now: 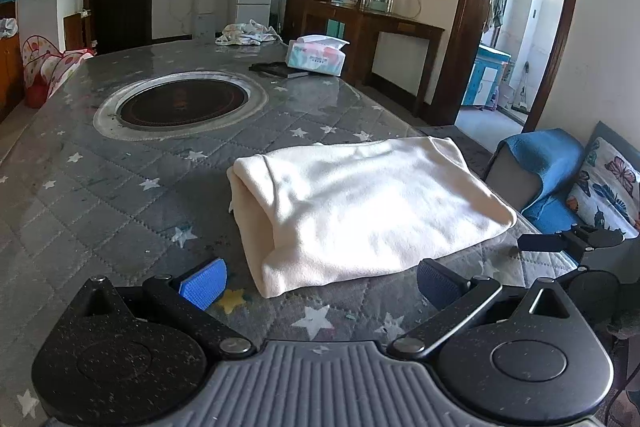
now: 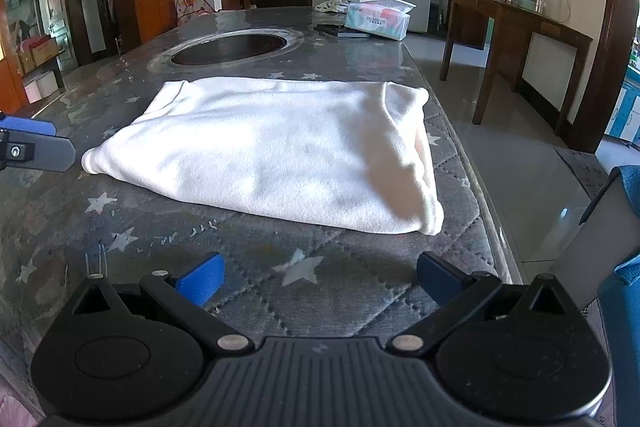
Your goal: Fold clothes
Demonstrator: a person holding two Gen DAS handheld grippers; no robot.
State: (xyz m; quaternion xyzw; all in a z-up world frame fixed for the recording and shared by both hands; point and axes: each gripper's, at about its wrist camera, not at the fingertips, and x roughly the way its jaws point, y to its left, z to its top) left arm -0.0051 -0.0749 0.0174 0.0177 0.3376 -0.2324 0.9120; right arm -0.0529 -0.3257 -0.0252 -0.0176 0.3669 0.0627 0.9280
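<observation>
The folded cream garment (image 2: 276,151) lies flat on the star-print table (image 2: 304,283), long axis crosswise, just ahead of both grippers. The right gripper (image 2: 320,277) faces its long edge squarely and looks nearer; the left gripper (image 1: 322,285) faces a corner. Both are spread, holding nothing.

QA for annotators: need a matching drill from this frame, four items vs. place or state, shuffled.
Column 1:
1. white garment
2. tissue box
3. round cooktop
4. left gripper

Column 2:
A. set into the table, mid-surface
B. open, holding nothing
C. folded flat near the table's right edge
D. far end of the table, beside crumpled cloth

Pairs: 1-C, 2-D, 3-A, 4-B
</observation>
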